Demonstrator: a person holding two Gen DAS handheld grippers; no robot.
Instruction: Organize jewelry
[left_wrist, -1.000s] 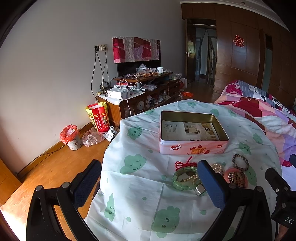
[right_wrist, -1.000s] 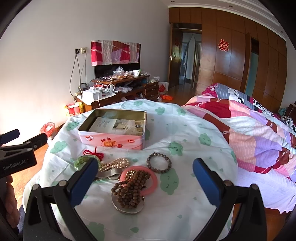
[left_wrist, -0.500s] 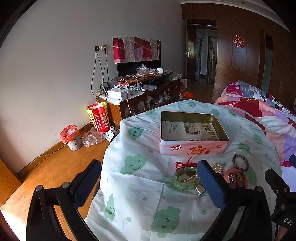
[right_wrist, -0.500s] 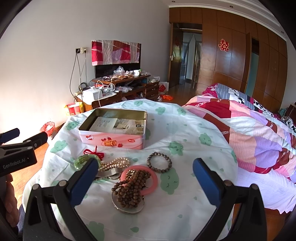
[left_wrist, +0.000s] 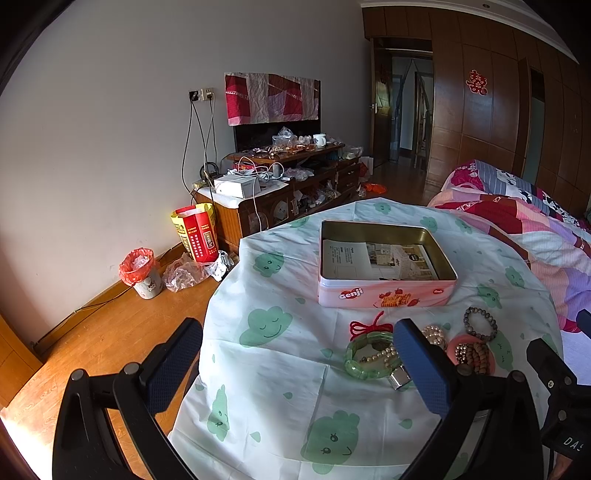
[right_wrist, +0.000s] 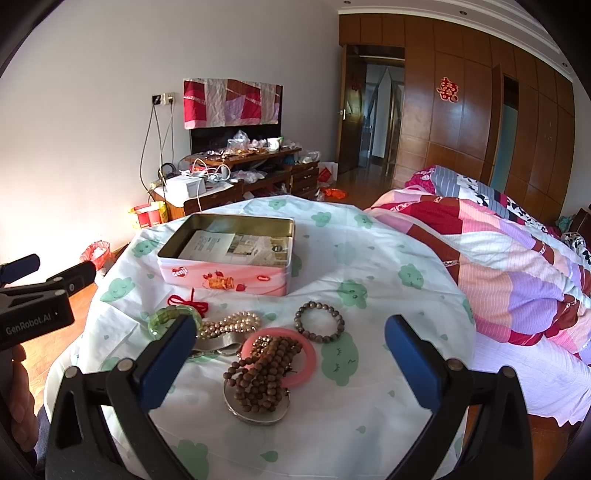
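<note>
An open pink tin (right_wrist: 225, 275) (left_wrist: 384, 295), lined with paper, stands on the round table. In front of it lies the jewelry: a red cord (right_wrist: 190, 302), a green bangle (left_wrist: 365, 356) (right_wrist: 162, 319), a pearl strand (right_wrist: 229, 323), a dark bead bracelet (right_wrist: 319, 321) (left_wrist: 480, 323), a pink ring (right_wrist: 306, 350) with brown wooden beads (right_wrist: 262, 373) piled over it and a silver bangle (right_wrist: 255, 417). My right gripper (right_wrist: 290, 362) hovers open above the wooden beads. Open too, my left gripper (left_wrist: 297, 363) hangs over the table's left side, its right finger beside the green bangle.
The table wears a white cloth with green clouds (left_wrist: 264, 326). A bed with a patchwork quilt (right_wrist: 517, 258) adjoins it on the right. A cluttered TV cabinet (left_wrist: 284, 184), a red-lined bin (left_wrist: 142, 271) and bags stand by the far wall on a wooden floor.
</note>
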